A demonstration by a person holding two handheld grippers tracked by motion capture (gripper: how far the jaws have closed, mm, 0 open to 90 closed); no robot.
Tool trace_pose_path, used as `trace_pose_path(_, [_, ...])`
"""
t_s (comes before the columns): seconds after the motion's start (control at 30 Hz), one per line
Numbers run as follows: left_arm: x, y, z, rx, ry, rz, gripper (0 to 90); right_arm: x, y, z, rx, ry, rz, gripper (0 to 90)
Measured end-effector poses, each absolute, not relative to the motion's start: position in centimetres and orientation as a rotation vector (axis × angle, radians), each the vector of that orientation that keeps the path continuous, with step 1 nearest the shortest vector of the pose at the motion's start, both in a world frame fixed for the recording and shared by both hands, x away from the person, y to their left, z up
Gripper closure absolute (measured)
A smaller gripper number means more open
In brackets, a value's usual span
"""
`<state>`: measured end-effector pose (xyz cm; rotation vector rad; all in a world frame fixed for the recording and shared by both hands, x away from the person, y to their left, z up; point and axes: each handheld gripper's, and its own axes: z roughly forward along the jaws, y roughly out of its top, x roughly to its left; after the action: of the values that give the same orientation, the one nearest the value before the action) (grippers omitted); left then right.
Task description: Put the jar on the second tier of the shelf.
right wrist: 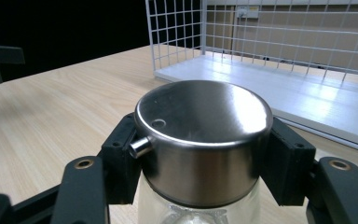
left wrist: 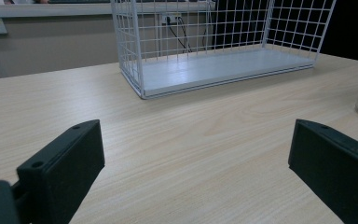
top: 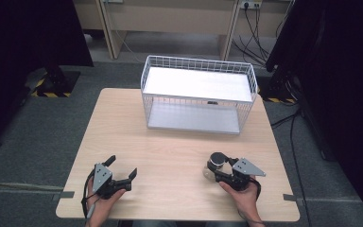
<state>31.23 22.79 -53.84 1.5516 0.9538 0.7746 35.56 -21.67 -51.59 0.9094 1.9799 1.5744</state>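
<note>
Right tongs (top: pixel 216 169) clamped on a glass jar (top: pixel 213 166) with a steel lid (right wrist: pixel 203 122), near the counter's (top: pixel 170 142) front right. In the right gripper view both jaws press the lid's sides, one each side; a small stud sticks out of the lid's rim next to one jaw, and there's a round dimple on top. The glass body is cut off at the bottom edge of that view, so contents can't be made out. Can't tell from the high view if the jar's base touches the counter, since the gripper and hand (top: pixel 243 196) cover the near side.

Left tongs (top: pixel 122 166) are wide apart, gripping nothing, low over the front left of the counter. In the left gripper view only the jaw tips show, bare wood between them. A sliver of the jar's glass peeks in at that view's right edge, mostly cut off. Left hand (top: pixel 101 204) partly cropped by the bottom of the high view.

White wire basket (top: pixel 198 94) sits at the back centre of the counter, well apart from both tongs. A small dark mark on its front rim is too small to identify. Background sides are dark; cables run across the floor at the right.
</note>
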Motion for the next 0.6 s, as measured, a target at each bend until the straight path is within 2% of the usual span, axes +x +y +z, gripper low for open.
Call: trace_pose_path(0.6, [31.2, 22.8, -53.9, 1.55, 0.952, 0.778, 3.1, 35.6, -23.0, -49.5, 0.945, 1.899, 1.567, 40.2])
